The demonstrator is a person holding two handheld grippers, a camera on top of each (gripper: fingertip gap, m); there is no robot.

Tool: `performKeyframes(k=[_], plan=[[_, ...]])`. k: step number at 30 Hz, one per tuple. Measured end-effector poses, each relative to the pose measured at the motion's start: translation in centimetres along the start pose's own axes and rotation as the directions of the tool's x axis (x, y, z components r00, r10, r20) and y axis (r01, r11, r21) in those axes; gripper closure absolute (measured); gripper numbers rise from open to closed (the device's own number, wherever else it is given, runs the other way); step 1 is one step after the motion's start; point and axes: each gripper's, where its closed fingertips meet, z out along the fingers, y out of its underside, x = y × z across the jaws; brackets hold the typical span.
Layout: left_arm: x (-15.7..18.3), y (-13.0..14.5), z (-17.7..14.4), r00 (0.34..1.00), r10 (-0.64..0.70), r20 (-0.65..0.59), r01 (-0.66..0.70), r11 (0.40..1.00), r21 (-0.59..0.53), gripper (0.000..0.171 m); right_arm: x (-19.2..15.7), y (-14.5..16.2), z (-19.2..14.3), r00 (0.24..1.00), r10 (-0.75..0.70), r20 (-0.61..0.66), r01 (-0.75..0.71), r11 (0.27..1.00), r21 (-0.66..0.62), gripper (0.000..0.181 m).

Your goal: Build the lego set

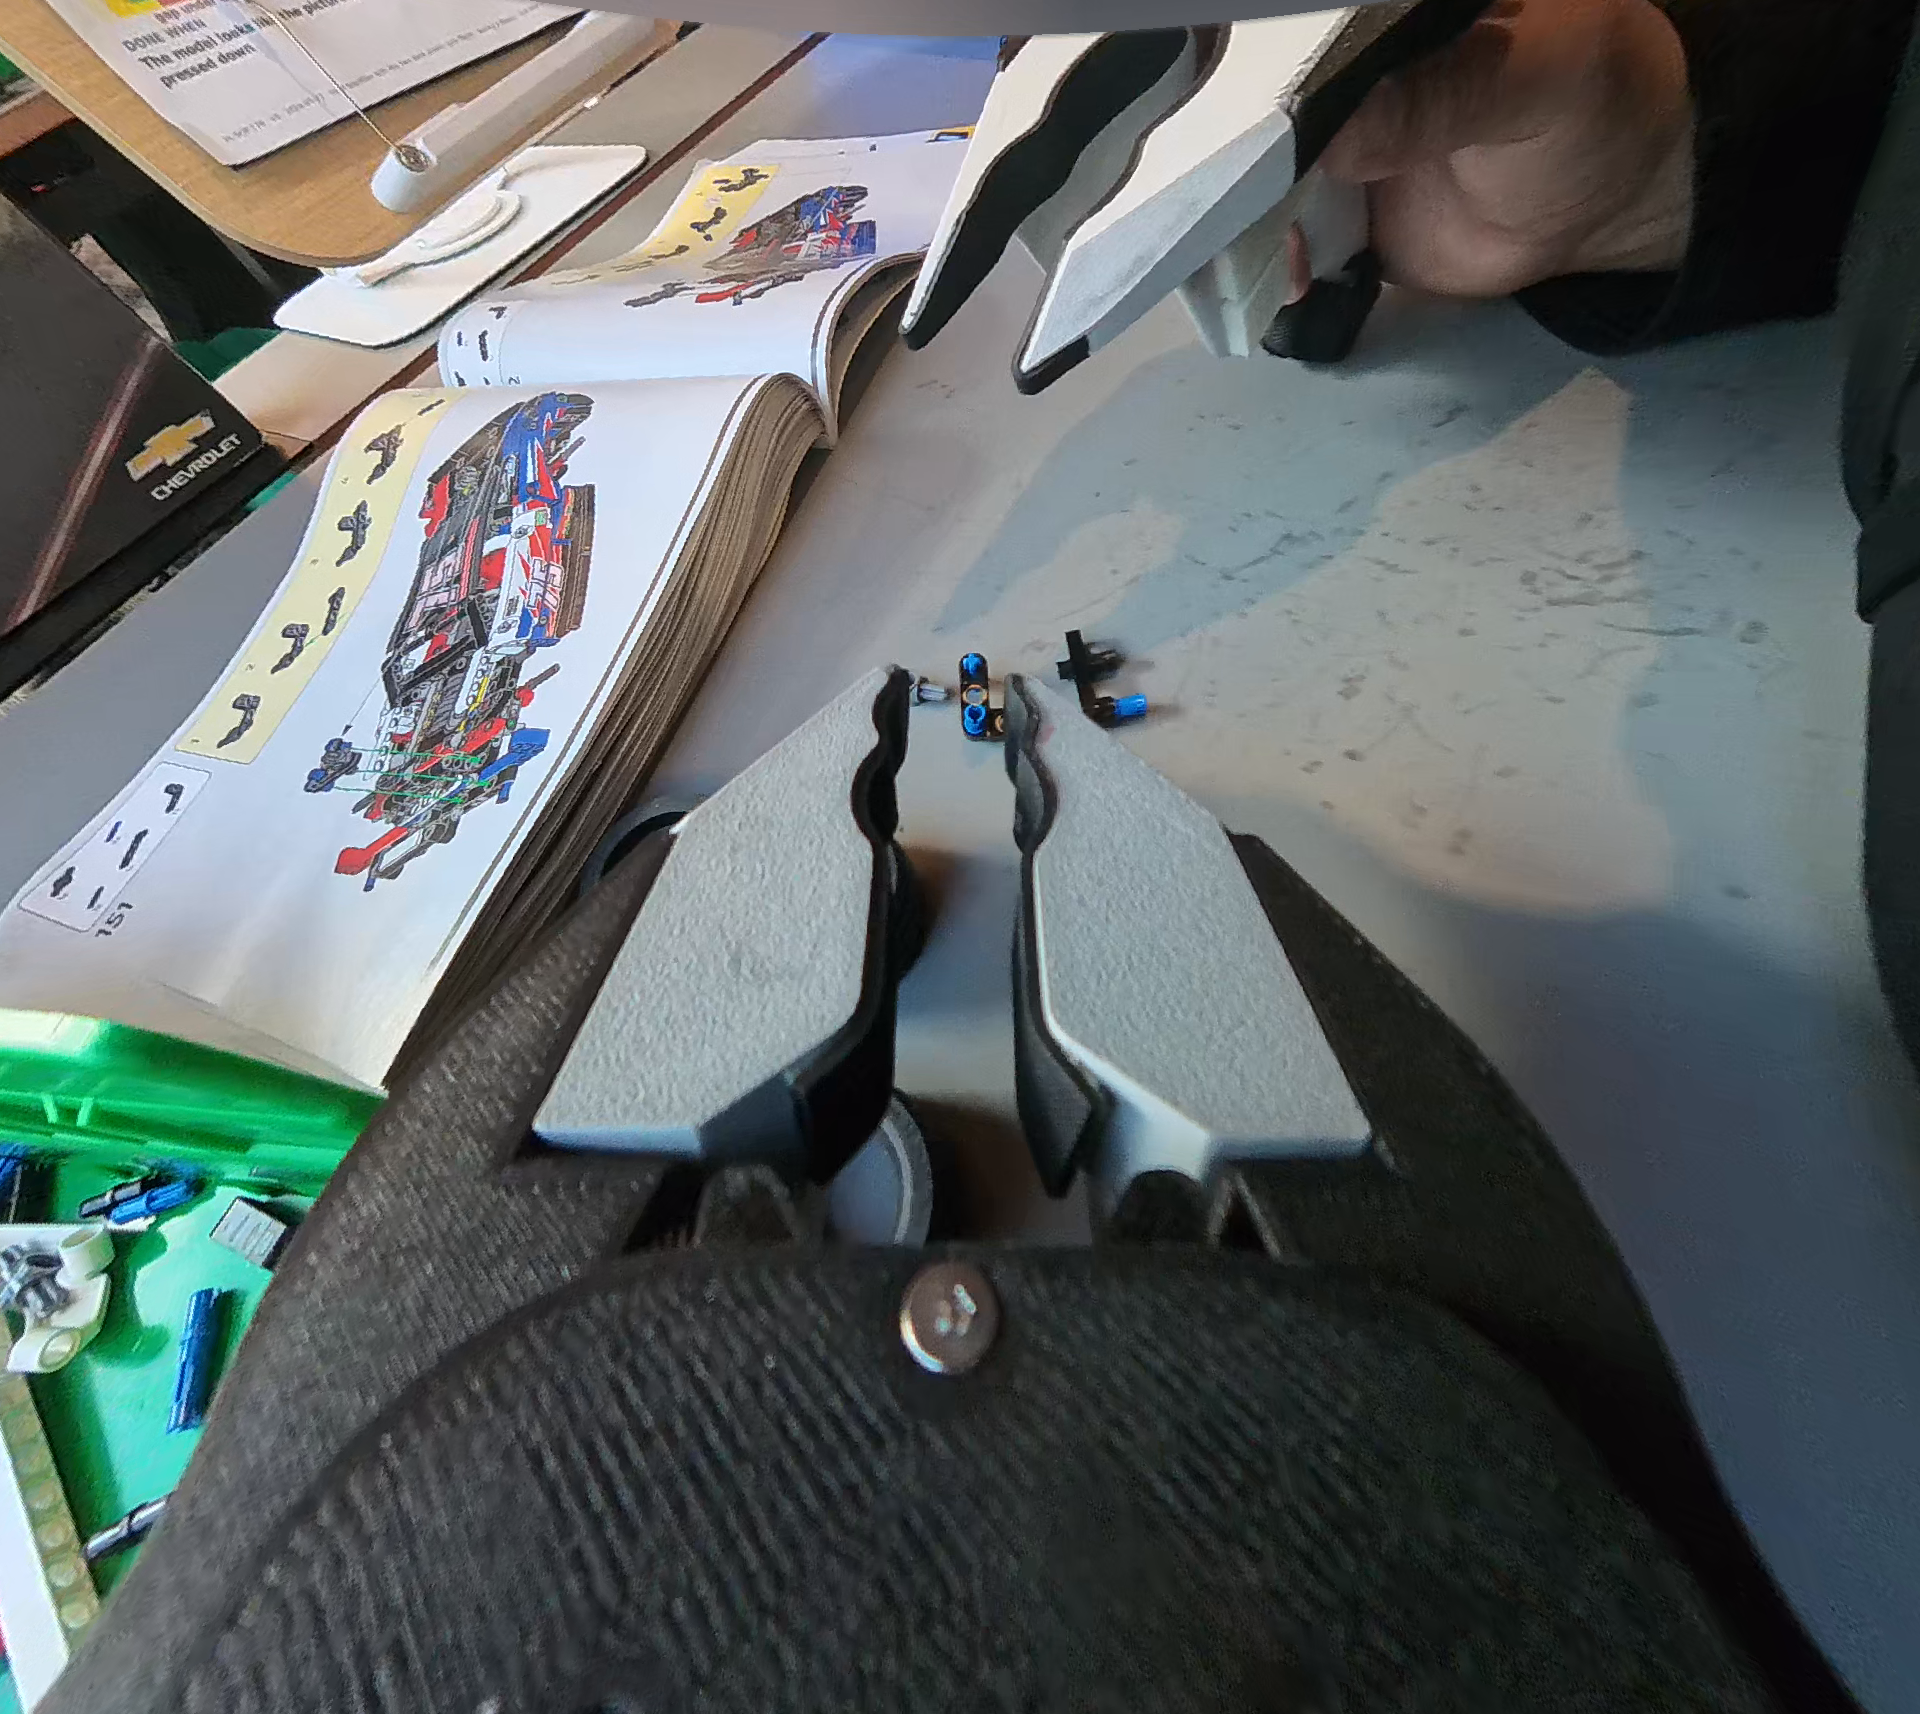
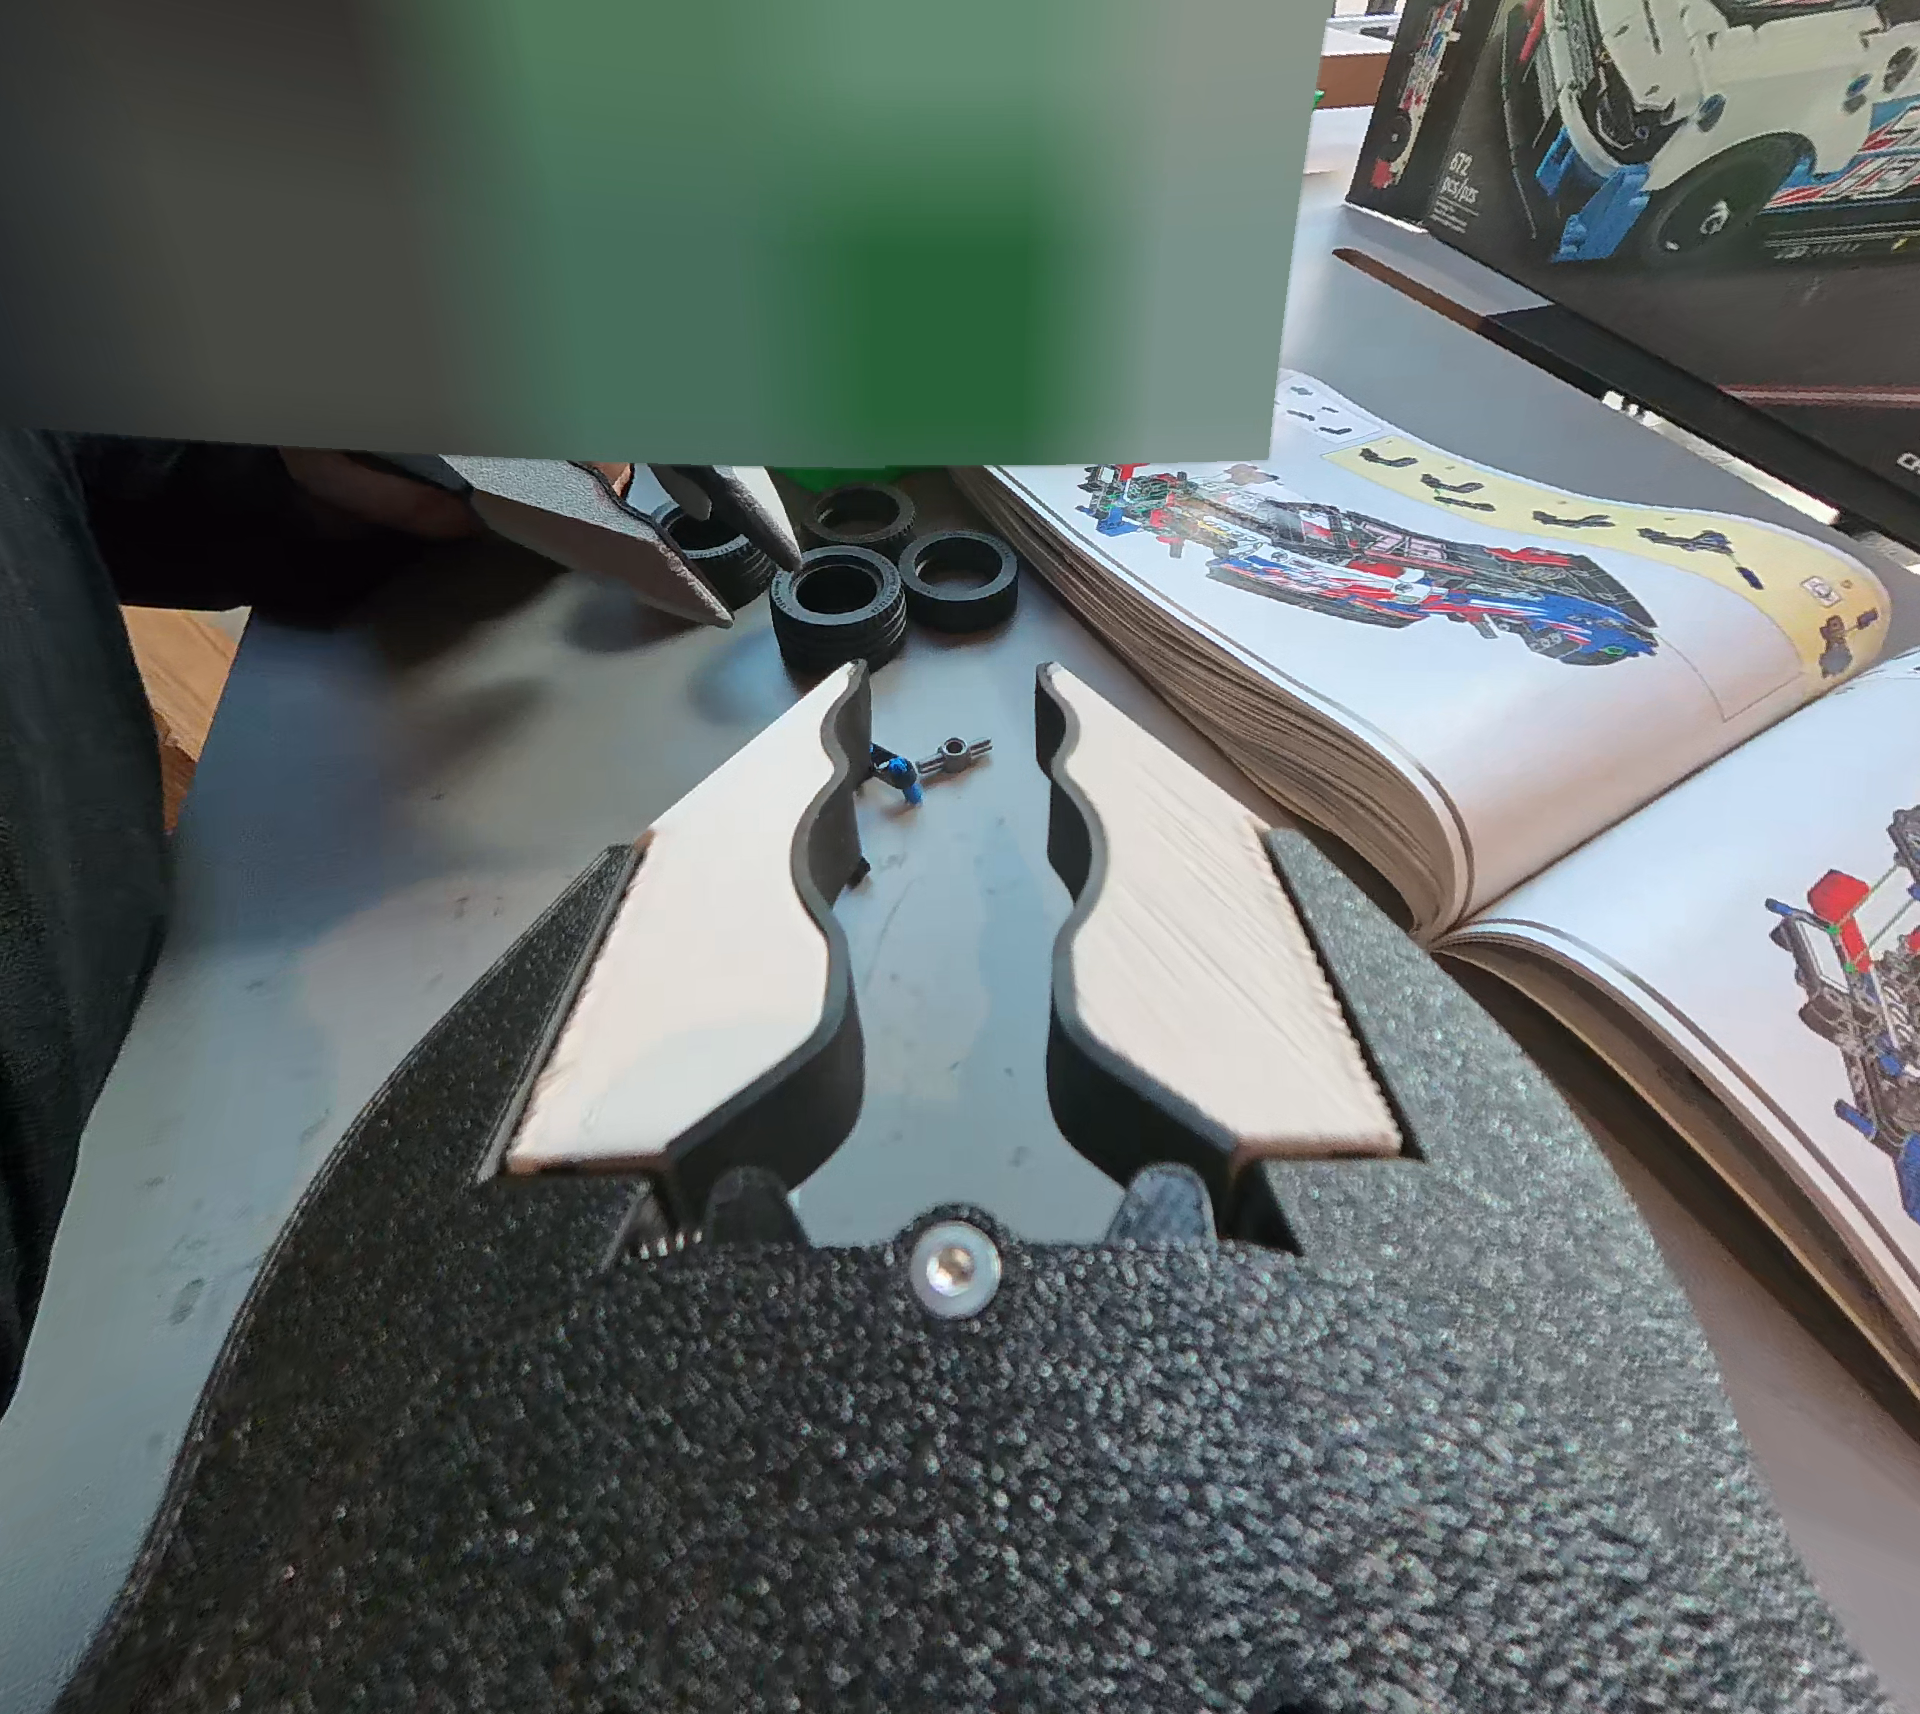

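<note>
Left tongs [image 1: 954, 696] low over grey surface [image 1: 1351, 833], tips apart with narrow gap, nothing clamped. Small black piece with blue pins [image 1: 977, 696] lies on surface between tips. Second black piece with blue pin [image 1: 1099, 688] just right of it; tiny grey piece [image 1: 928, 691] at left tip. Open instruction booklet [image 1: 436, 677] left; green tray of parts [image 1: 125, 1249] near left.

Right tongs [image 2: 951, 672] wide apart, empty, over small grey connector [image 2: 954, 752] and blue-black piece [image 2: 894, 771]. Four black tyres [image 2: 837, 599] far. Set box [image 2: 1662, 54] far right.
</note>
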Motion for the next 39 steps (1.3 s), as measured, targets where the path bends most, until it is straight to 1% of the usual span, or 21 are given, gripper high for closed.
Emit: performKeyframes(k=[12, 19, 24, 30, 35, 39], plan=[[-0.3, 0.3, 0.0, 1.0, 0.008, 0.013, -0.008, 1.0, -0.015, 0.156, 0.0, 0.2, 0.2, 1.0, -0.003, 0.004, 0.003, 1.0, -0.011, 0.15], [-0.2, 0.3, 0.1, 1.0, 0.018, 0.014, -0.017, 1.0, -0.023, 0.156, -0.2, 0.2, 0.2, 0.999, -0.036, -0.007, 0.036, 0.999, -0.019, 0.151], [-0.4, 0.5, 0.1, 1.0, 0.014, 0.02, -0.013, 1.0, -0.028, 0.157, 0.0, 0.2, 0.1, 1.0, -0.024, -0.01, 0.024, 1.0, -0.014, 0.151], [-0.7, 0.6, 0.1, 1.0, 0.003, 0.027, -0.002, 0.999, -0.039, 0.156, 0.2, 0.5, 0.1, 0.999, -0.041, -0.035, 0.039, 0.998, -0.055, 0.151], [-0.9, 1.1, 0.2, 0.997, 0.047, 0.055, -0.043, 0.996, -0.075, 0.157, 0.1, 0.5, 0.1, 0.998, -0.046, -0.045, 0.042, 0.996, -0.075, 0.151], [-1.2, 1.4, 0.3, 0.992, 0.092, 0.088, -0.084, 0.992, -0.094, 0.161, 0.1, 0.7, 0.3, 0.996, -0.07, -0.058, 0.064, 0.993, -0.1, 0.151]])
